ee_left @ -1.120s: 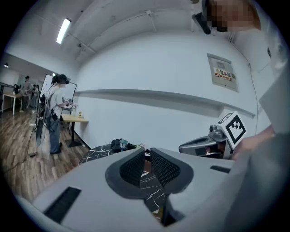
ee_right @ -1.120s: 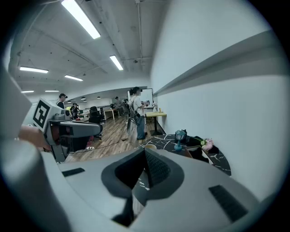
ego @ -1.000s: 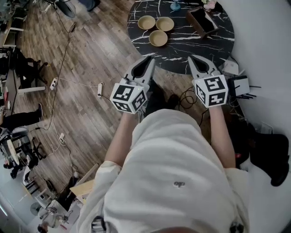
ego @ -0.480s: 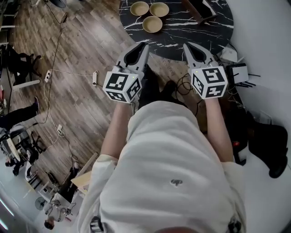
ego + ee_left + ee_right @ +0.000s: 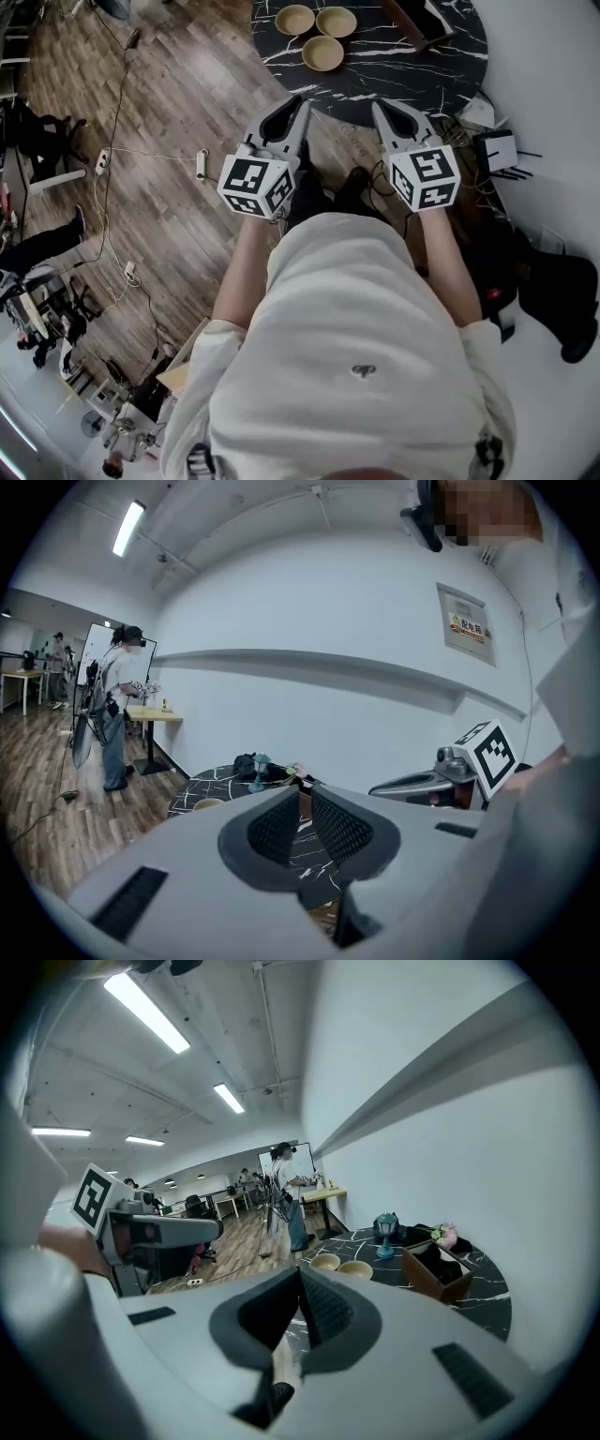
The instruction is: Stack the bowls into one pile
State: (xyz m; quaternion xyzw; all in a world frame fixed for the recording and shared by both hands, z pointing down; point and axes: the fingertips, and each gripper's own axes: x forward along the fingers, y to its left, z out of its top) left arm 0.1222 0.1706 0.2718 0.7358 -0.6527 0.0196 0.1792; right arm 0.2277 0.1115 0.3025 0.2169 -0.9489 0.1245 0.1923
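Note:
Three tan bowls stand apart on the round black marble table [image 5: 412,75]: one far left [image 5: 294,19], one beside it [image 5: 336,21] and one nearer [image 5: 322,52]. My left gripper [image 5: 300,99] is held short of the table's near edge, its jaws a narrow slit apart with nothing between them [image 5: 302,794]. To its right my right gripper [image 5: 378,105] points at the table, shut and empty [image 5: 298,1279]. Two bowls [image 5: 325,1262] [image 5: 355,1268] show past its jaws. One bowl [image 5: 208,803] peeks out left of the left gripper's jaws.
A wooden box [image 5: 412,23] and a small teal lamp [image 5: 385,1232] stand on the table's far right. Cables and a power strip [image 5: 202,169] lie on the wood floor at left. A white wall and a router [image 5: 494,150] lie to the right. A person [image 5: 112,714] stands far off.
The right gripper has dropped slightly and rolled a little. The left gripper has barely moved. The bowls and table have shifted in the head view as the head moved.

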